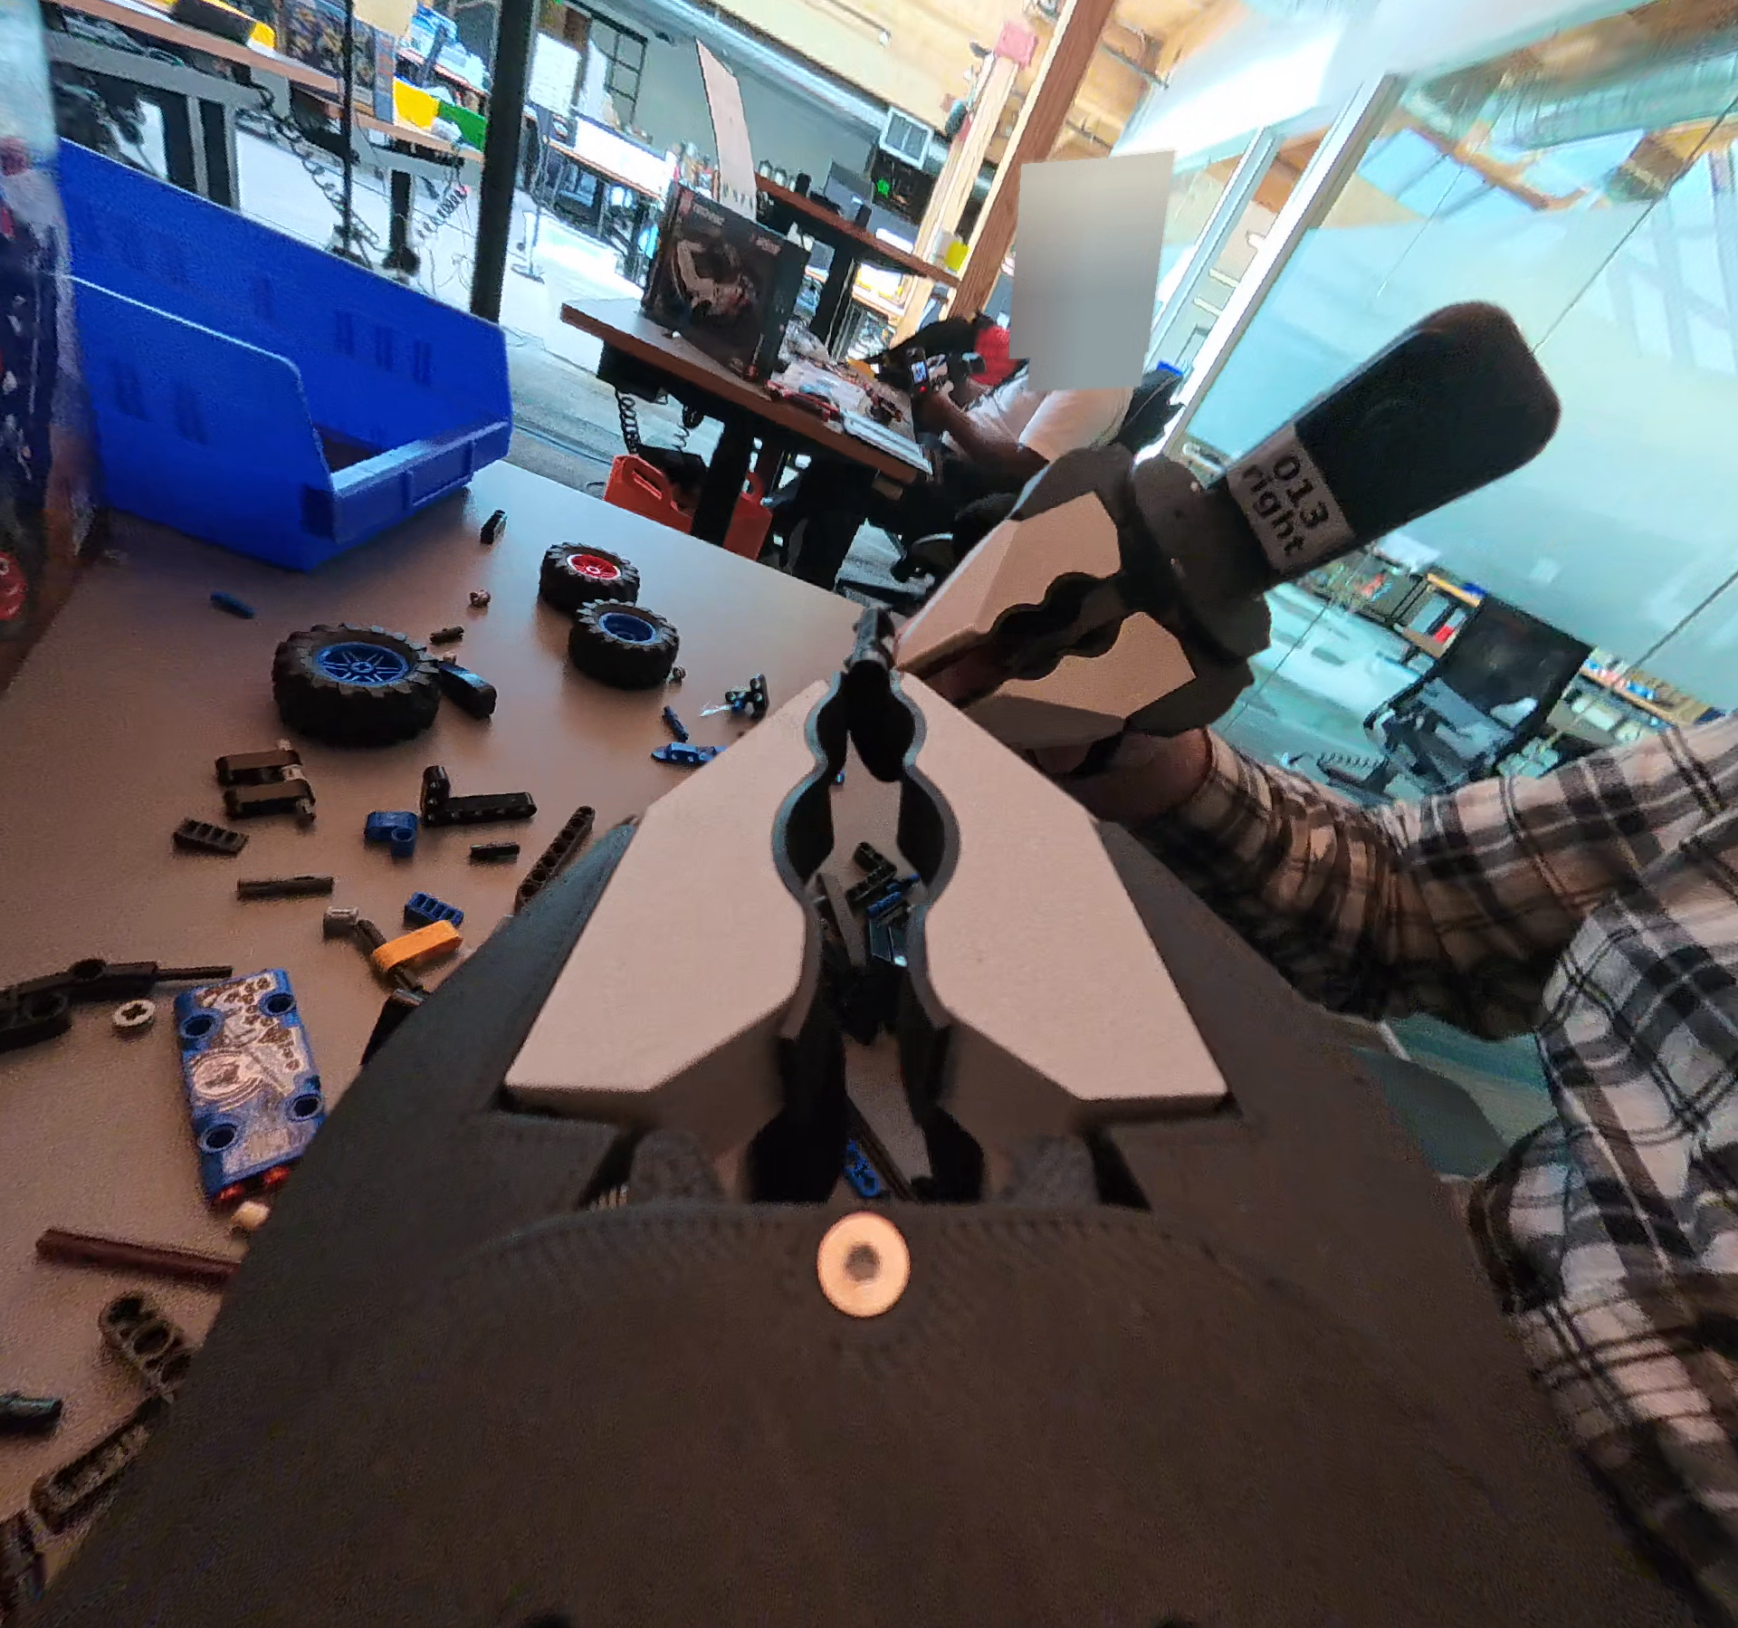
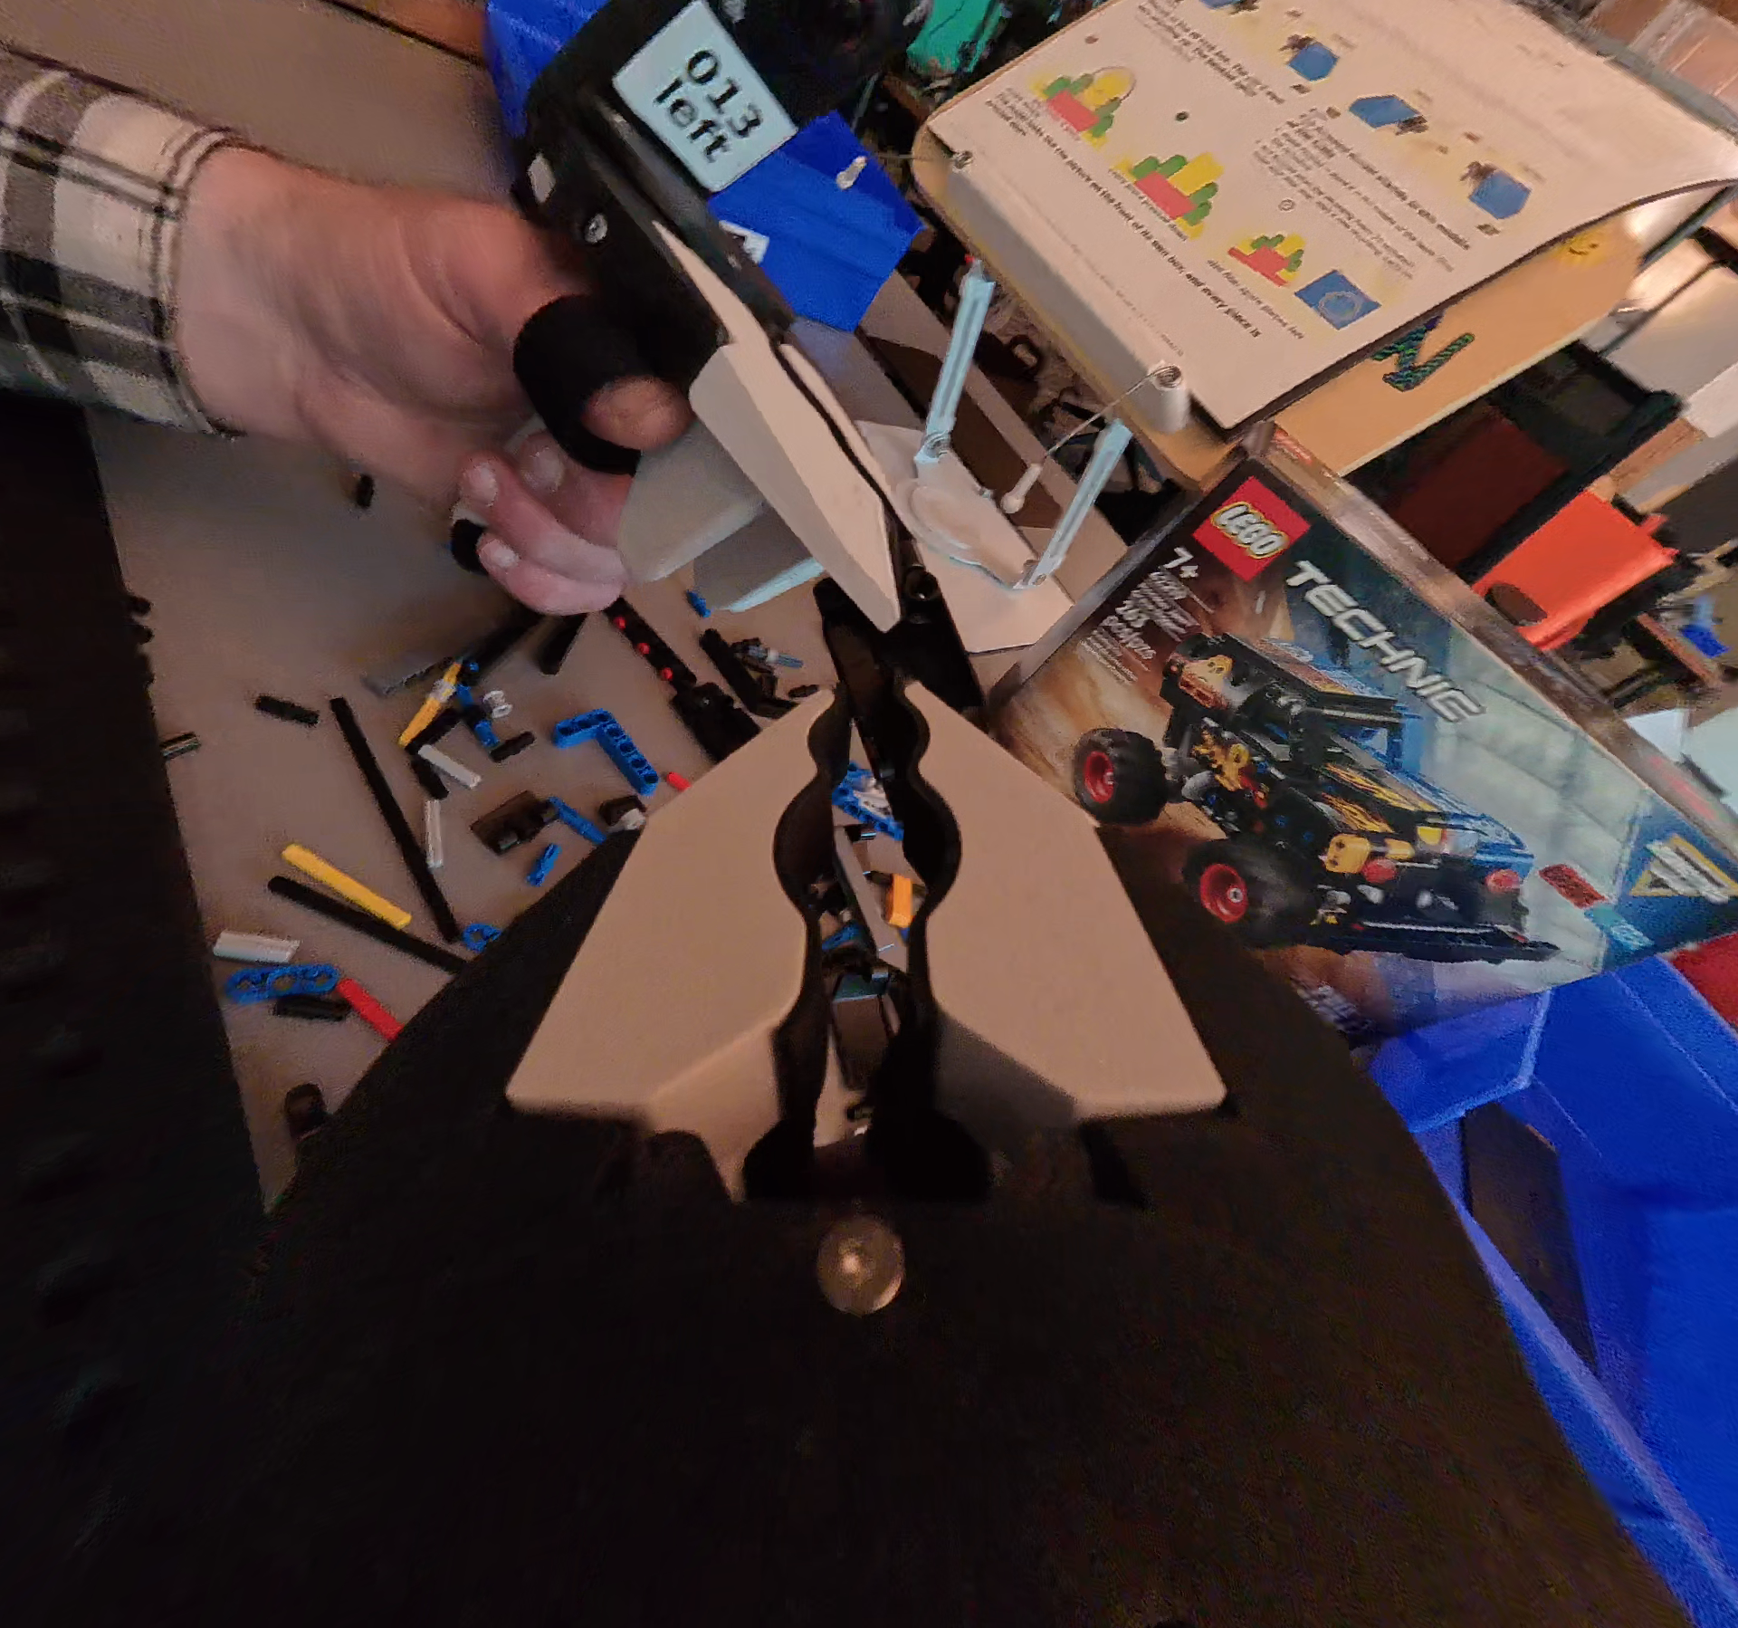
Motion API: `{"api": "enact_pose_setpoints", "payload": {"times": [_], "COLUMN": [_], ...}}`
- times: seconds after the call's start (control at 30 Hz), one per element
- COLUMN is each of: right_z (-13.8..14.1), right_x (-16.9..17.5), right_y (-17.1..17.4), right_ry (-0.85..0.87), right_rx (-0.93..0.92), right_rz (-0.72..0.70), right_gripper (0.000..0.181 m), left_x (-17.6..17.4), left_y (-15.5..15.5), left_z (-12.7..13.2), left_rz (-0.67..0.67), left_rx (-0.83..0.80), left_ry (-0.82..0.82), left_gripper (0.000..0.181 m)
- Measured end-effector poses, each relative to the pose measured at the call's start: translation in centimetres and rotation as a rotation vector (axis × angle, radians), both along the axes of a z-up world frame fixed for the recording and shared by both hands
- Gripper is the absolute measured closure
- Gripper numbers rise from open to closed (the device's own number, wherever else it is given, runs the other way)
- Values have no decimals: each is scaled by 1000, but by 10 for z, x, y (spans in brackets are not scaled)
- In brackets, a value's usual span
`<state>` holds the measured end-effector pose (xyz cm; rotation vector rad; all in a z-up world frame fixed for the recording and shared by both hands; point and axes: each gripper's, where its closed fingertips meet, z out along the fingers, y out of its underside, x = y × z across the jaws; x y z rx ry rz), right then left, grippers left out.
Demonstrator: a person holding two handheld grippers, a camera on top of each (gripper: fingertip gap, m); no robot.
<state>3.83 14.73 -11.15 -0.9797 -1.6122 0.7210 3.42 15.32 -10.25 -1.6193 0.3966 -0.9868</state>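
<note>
The left gripper (image 1: 870, 699) is clenching a thin black piece (image 1: 870, 642) at its fingertips, held up above the table (image 1: 141, 717). The right gripper (image 1: 908, 647) is meeting it tip to tip, its jaws pressed onto the same piece (image 2: 870, 680); whether this is one part or two joined is hard to tell through the blur. Below, loose bricks are lying scattered: three wheels (image 1: 355, 680), a blue plate (image 1: 246, 1080), beams. A blue bin (image 1: 282, 379) is sitting at the table's far edge, and a boxed set (image 2: 1317, 793) is standing beside the right gripper.
</note>
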Motion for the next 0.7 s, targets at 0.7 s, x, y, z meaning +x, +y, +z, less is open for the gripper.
{"api": "enact_pose_setpoints", "payload": {"times": [0.7], "right_z": [-117], "right_x": [128], "right_y": [112], "right_ry": [-575], "right_rx": [-349], "right_rz": [-362], "right_gripper": [157], "left_x": [-27], "left_y": [27], "left_z": [-61], "left_rz": [71], "left_rx": [-26], "left_ry": [404], "left_gripper": [177]}}
